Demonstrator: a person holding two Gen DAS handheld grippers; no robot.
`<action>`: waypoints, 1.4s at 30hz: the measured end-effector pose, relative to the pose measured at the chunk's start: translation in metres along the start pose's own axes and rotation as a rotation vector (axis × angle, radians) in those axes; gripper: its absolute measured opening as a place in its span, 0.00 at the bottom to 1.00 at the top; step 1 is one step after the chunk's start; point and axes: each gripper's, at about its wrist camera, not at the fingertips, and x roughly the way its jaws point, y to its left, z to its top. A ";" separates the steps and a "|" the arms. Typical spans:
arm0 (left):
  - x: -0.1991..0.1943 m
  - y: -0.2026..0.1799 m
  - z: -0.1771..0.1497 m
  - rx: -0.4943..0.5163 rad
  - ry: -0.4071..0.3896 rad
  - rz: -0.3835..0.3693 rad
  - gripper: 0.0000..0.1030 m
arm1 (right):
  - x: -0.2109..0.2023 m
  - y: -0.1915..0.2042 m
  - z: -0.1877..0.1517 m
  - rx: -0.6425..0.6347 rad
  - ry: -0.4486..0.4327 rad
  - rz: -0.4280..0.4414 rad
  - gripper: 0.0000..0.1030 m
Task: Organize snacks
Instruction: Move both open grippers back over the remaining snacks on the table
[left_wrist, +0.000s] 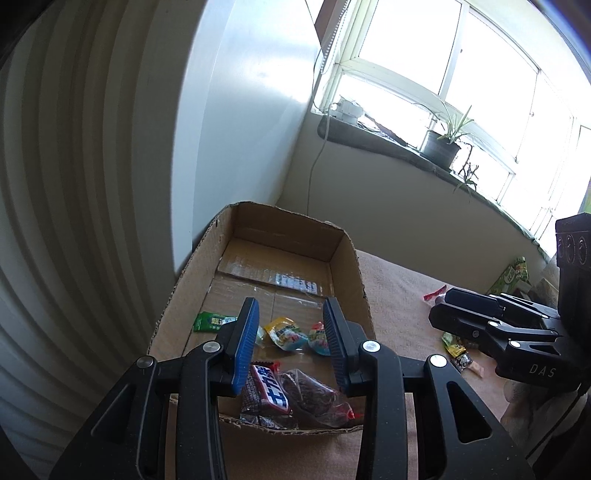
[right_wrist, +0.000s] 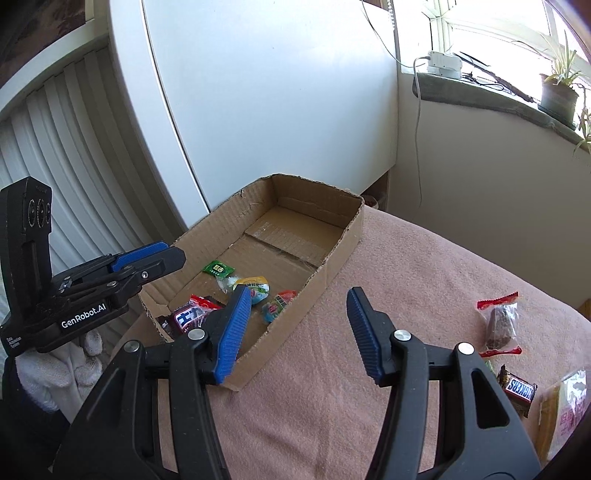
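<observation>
Left wrist view: left gripper (left_wrist: 291, 338) hangs over the near end of the cardboard box (left_wrist: 354, 273), blue ribbed pads spread wide, nothing between them. Box is shallow corrugated card, rough torn rim, clear tape strip across the floor; its long axis runs 6 to 12 o'clock, far half bare. Snacks sit bunched at the near end: Snickers bar (left_wrist: 267, 391) in glossy dark wrapper, long axis 11 to 5 o'clock; clear packet of dark dried fruit (left_wrist: 314, 397) touching it at 3 o'clock; green sachet (left_wrist: 210, 322) at 10 o'clock by the left wall; yellow candy pack (left_wrist: 284, 332) and round blue-red candy (left_wrist: 320, 339) between the pads, further in.

Right wrist view: right gripper (right_wrist: 295, 325) also spread wide and holding nothing, over the pink fleecy blanket (right_wrist: 406, 266), just right of the box's long wall. Left pad overlaps the box wall in view; contact cannot be told. Loose on the blanket at 3 to 4 o'clock: clear red-ended packet with a brown lump (right_wrist: 500, 325), long axis roughly upright in frame; a second Snickers (right_wrist: 517, 391) near the right finger; a yellowish bag (right_wrist: 561, 410) at the frame edge. Open blanket lies ahead between the box and those packets. White-gloved hand (right_wrist: 86, 350) is under the left gripper's body.
</observation>
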 end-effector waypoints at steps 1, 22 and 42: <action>0.000 -0.004 0.000 0.005 0.001 -0.003 0.33 | -0.005 -0.004 -0.003 0.005 -0.004 -0.005 0.55; 0.029 -0.102 -0.016 0.135 0.088 -0.150 0.34 | -0.077 -0.138 -0.103 0.130 0.099 -0.158 0.55; 0.089 -0.187 -0.055 0.275 0.321 -0.393 0.31 | -0.037 -0.163 -0.127 0.095 0.199 -0.153 0.50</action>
